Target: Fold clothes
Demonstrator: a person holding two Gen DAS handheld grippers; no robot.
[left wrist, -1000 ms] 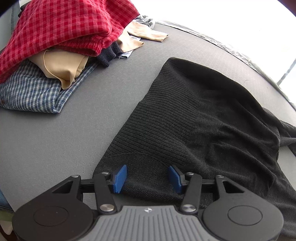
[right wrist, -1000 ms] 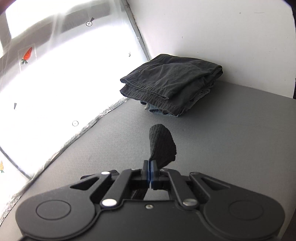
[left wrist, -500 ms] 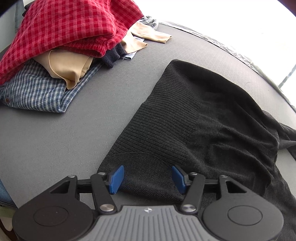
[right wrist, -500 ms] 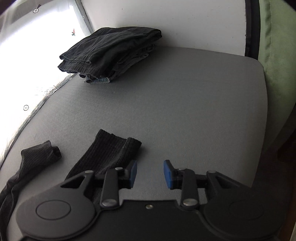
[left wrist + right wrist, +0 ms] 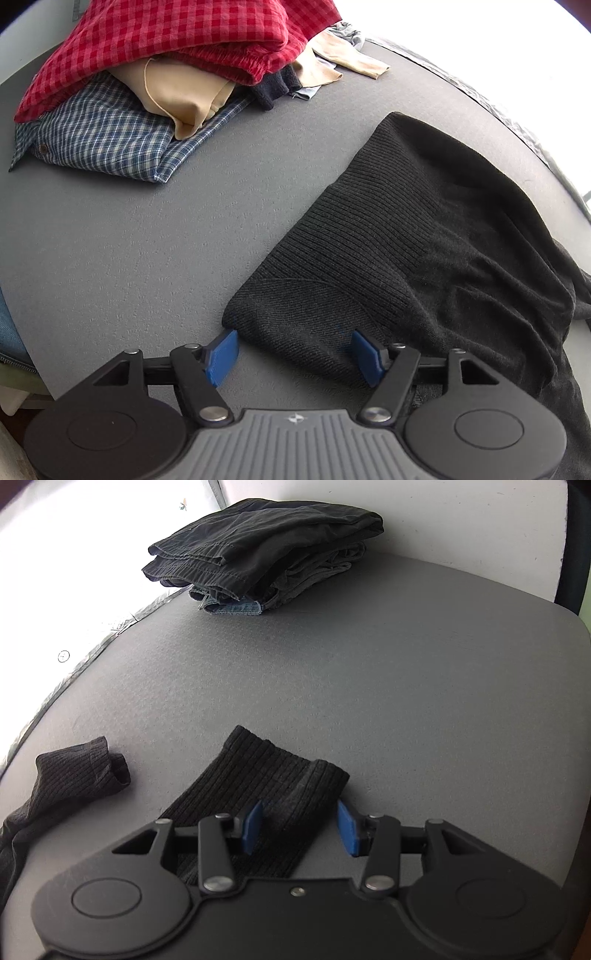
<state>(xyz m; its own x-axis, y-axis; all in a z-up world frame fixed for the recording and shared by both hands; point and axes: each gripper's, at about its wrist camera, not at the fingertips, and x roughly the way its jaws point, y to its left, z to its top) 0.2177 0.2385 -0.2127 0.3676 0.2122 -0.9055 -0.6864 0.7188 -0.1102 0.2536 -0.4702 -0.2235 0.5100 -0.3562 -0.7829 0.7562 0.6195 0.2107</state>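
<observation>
Jaws of left gripper (image 5: pixel 295 352) and right gripper (image 5: pixel 300 826) opening over sweater (image 5: pixel 424 240) edges (unpinched).

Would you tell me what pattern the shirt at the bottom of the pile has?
A blue-and-white plaid check on the bottom shirt, clearest in the left wrist view.

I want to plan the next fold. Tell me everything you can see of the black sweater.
The black sweater is a ribbed knit lying spread on the grey table, somewhat rumpled. The opening left gripper straddles its near corner without pinching. One sleeve lies flat between the opening right gripper's pads, unpinched; the other cuff lies curled beside it.
</observation>
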